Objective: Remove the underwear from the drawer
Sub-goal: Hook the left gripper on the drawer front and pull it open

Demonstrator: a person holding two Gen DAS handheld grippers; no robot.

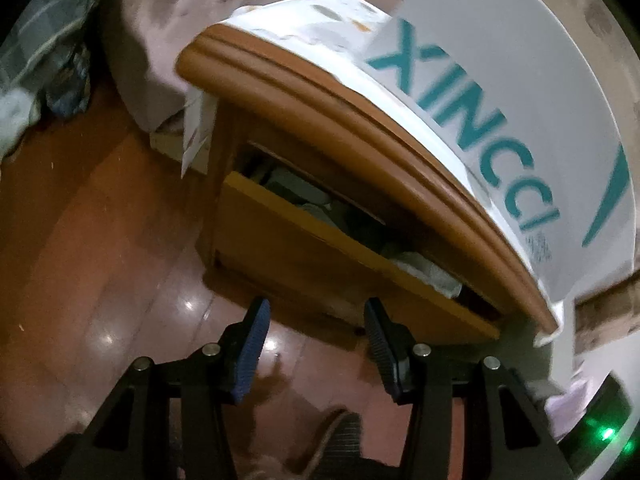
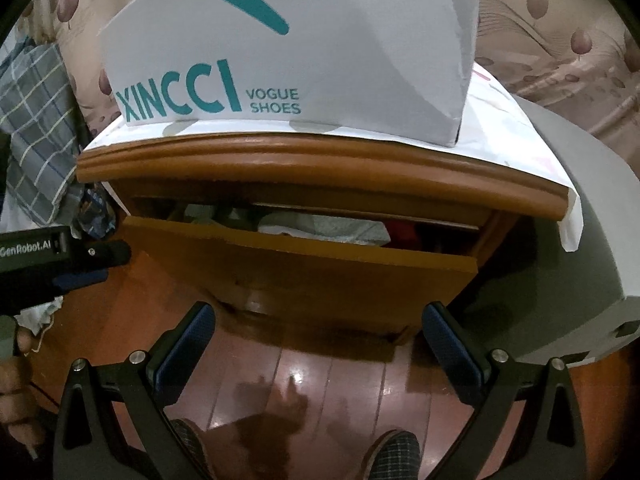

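Hovering above a glossy red-brown wooden floor (image 2: 340,380), the right gripper (image 2: 318,316) has its blue-padded jaws spread wide and empty. The left gripper (image 1: 316,308) is also parted, gripping nothing. Ahead, the orange-brown wooden drawer (image 2: 300,264) of a bedside cabinet (image 2: 320,168) stands pulled partway out, with pale folded underwear (image 2: 320,228) lying inside. A white XINCCI shoe box (image 2: 300,48) rests on top.

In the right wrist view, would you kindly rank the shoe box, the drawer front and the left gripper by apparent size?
1. shoe box
2. drawer front
3. left gripper, cropped at the frame edge, so unsure.
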